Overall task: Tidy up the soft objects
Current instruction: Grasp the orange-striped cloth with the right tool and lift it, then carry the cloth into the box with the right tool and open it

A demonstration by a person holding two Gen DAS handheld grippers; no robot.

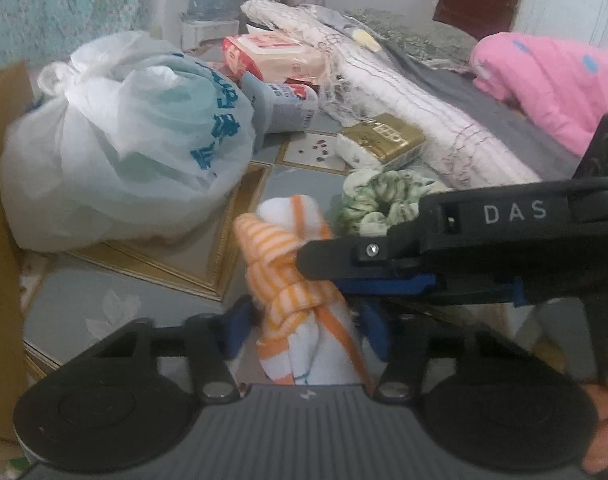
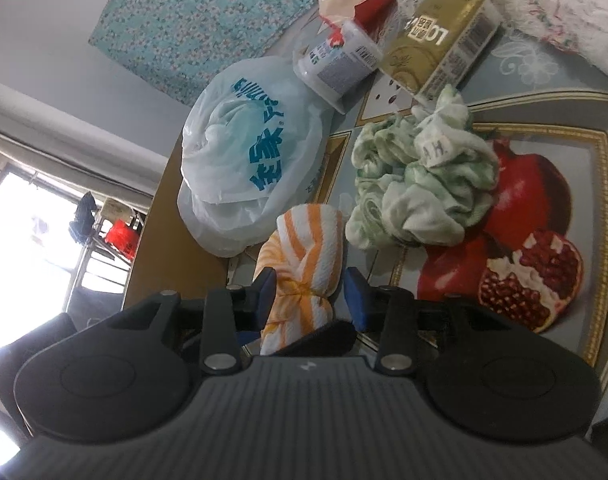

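The right claw (image 1: 324, 264) hides part of the striped towel (image 1: 288, 280)

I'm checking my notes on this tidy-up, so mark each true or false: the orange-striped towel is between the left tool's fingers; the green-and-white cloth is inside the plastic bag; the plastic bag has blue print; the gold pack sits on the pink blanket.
1. The orange-striped towel is between the fingers of the left tool. True.
2. The green-and-white cloth is inside the white plastic bag. False: it lies bunched on the table, outside the bag.
3. The white plastic bag has blue print. True.
4. The gold pack sits on the pink blanket. False: it lies on the table, just beyond the green-and-white cloth.
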